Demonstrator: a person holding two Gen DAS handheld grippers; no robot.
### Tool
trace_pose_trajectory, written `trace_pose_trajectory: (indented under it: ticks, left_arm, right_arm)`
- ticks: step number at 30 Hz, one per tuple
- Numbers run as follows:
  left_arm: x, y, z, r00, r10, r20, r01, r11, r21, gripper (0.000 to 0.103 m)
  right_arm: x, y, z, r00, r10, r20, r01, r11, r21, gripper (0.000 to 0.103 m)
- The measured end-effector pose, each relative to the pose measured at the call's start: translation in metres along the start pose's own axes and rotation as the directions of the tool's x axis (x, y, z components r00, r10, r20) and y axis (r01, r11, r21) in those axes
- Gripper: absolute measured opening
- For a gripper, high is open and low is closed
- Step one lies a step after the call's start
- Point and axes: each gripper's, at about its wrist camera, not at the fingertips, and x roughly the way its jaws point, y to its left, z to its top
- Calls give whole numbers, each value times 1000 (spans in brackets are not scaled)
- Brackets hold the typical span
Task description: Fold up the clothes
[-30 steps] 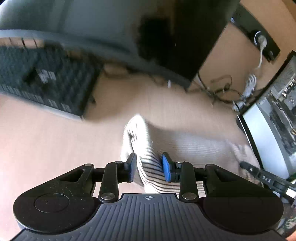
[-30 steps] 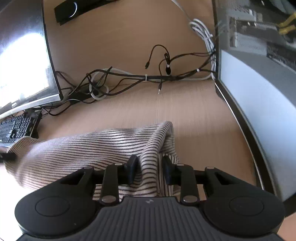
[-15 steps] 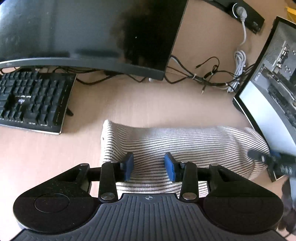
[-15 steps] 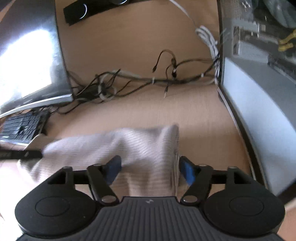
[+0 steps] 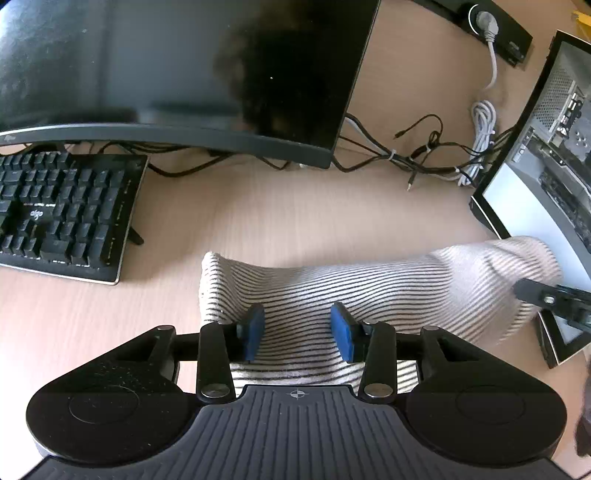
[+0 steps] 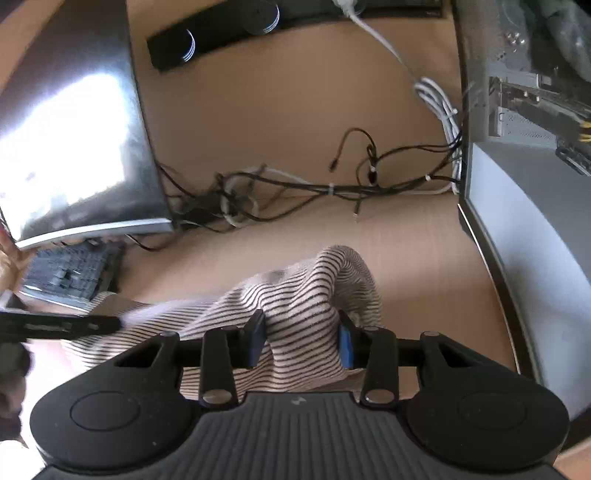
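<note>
Striped garment (image 5: 369, 295), cream with thin dark lines, lies folded into a long band across the bench (image 5: 280, 221), just ahead of both grippers. In the left wrist view it runs from 9 o'clock to 3 o'clock, with the right end raised off the bench. In the right wrist view the same garment (image 6: 295, 306) bunches into a peak at centre and trails off toward 9 o'clock.

Left gripper (image 5: 297, 330): jaws partly apart and have just been opening, cloth lies between them, blue pads (image 5: 253, 330) stand clear of the fabric on both sides, no grip visible.

Right gripper (image 6: 301, 339): jaws have just been closing, a bunched fold of the garment sits between them, and both pads (image 6: 256, 338) press into the cloth, so it holds the fold. The right gripper also shows as a dark fingertip at 3 o'clock in the left view, at the raised end.

Outward: black keyboard (image 5: 62, 210) at 9 o'clock of the garment, well apart. Dark curved monitor (image 5: 177, 74) at 12 o'clock. Tangle of black and white cables (image 6: 332, 184) on the bench behind the garment, at 12 to 1 o'clock. Computer case (image 6: 528, 166) at 3 o'clock, near the garment's right end. Black power strip (image 5: 491, 22) at far 1 o'clock.
</note>
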Motion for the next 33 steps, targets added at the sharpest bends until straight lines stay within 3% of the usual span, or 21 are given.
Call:
trace_pose_trajectory:
  ticks: [3, 14, 17, 20, 24, 28, 33]
  left_arm:
    - [1, -2, 0, 1000, 0, -2, 0, 1000, 3, 46]
    - [-22, -7, 0, 1000, 6, 21, -5, 1000, -15, 50]
    - [-49, -13, -4, 996, -70, 54, 70, 997, -12, 52]
    - [-52, -16, -12, 986, -166, 4, 166, 985, -43, 55]
    - [-18, -10, -19, 990, -132, -43, 130, 990, -62, 50]
    - [-4, -9, -11, 996, -89, -10, 88, 996, -28, 50]
    - [3, -6, -5, 996, -92, -2, 92, 995, -29, 50]
  right_arm:
    - [35, -11, -13, 995, -46, -84, 47, 999, 14, 41]
    - [33, -16, -22, 996, -42, -80, 45, 998, 41, 47]
    - [32, -15, -24, 996, -44, -78, 47, 998, 40, 47]
    - [32, -15, -25, 996, -46, -76, 49, 998, 47, 48]
    - [30, -12, -25, 995, -48, -87, 53, 997, 60, 49]
    - [23, -5, -35, 994, -24, -108, 30, 998, 51, 50]
    - [21, 3, -38, 992, -44, -116, 47, 999, 23, 50]
